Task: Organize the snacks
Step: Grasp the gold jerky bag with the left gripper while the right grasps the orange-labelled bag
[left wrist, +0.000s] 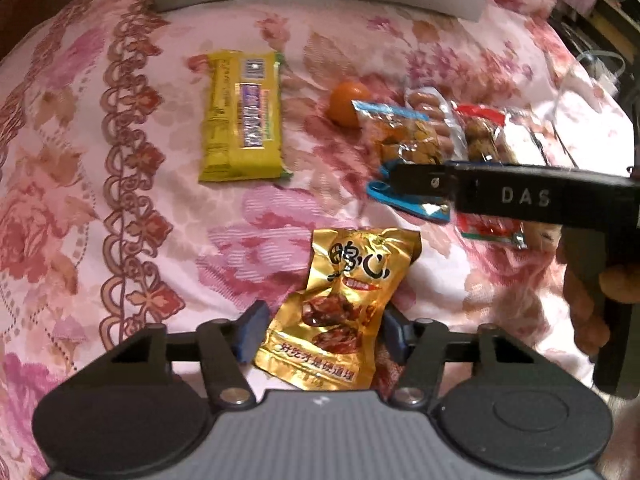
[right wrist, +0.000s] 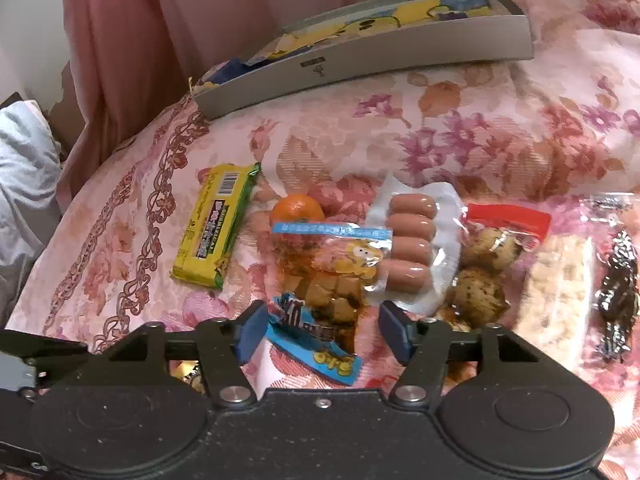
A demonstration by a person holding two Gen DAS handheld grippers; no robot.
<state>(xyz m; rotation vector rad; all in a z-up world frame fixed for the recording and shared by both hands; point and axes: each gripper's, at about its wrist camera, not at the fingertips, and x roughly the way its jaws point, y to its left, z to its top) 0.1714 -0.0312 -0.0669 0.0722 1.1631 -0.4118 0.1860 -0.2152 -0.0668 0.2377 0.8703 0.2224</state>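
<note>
Left wrist view: left gripper (left wrist: 322, 330) sitting spread, blue pads flanking the gold pouch (left wrist: 342, 310) lying on the floral bedspread (left wrist: 120, 200); pads seemingly not pinching yet. Slick foil risking squirting out on closing.

Right wrist view: right gripper (right wrist: 320, 330) hanging spread over the blue-edged packet (right wrist: 324, 320); overlapping sausage pack (right wrist: 412, 248) risking being dragged along

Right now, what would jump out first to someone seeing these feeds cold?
The gold foil snack packet sits between the open fingers of the left gripper, low in the left wrist view. Beyond the open right gripper, a clear packet of sausages lies in a crowded row of snacks on the floral bedspread. A shallow grey box waits at the back.
</note>
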